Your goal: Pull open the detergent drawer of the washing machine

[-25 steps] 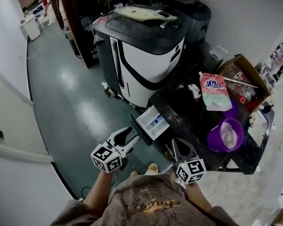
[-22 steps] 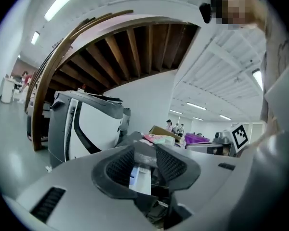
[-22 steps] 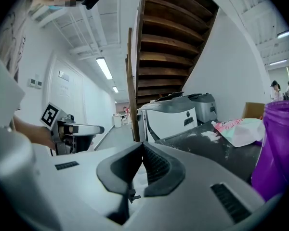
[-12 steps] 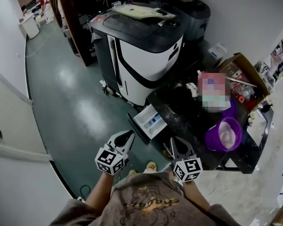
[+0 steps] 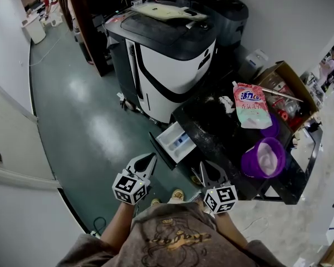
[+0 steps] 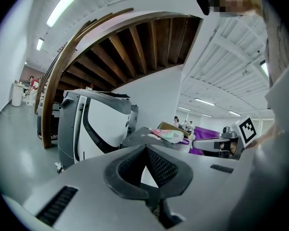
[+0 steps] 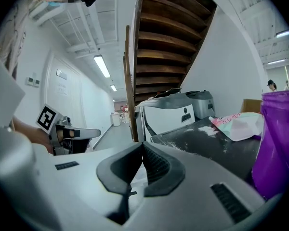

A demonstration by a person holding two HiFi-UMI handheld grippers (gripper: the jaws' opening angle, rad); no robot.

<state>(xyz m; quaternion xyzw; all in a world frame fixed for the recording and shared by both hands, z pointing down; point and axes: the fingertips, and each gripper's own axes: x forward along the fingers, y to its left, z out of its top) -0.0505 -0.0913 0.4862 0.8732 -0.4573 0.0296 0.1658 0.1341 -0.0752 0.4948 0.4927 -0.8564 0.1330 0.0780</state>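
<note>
The white detergent drawer [image 5: 174, 141] sticks out open from the front of the black-topped washing machine [image 5: 222, 132], with a blue compartment showing inside. My left gripper [image 5: 148, 161] hangs just in front of the drawer's near corner, apart from it, jaws shut with nothing between them. In the left gripper view the left gripper [image 6: 145, 148] points level past a large white and black machine [image 6: 98, 124]. My right gripper [image 5: 206, 168] is at the washer's front edge to the right of the drawer, also shut and empty; the right gripper [image 7: 143, 144] shows its pads meeting at the tip.
A pink detergent pouch [image 5: 250, 104] and a purple tub [image 5: 263, 157] lie on the washer's top. A cardboard box [image 5: 286, 82] stands behind them. The large white and black machine [image 5: 172, 49] is further back. Green floor [image 5: 89, 121] spreads to the left.
The left gripper's jaws, open beside the drawer a second ago, have shut. That gripper has drawn slightly down and back from the drawer. The right gripper has stayed in place.
</note>
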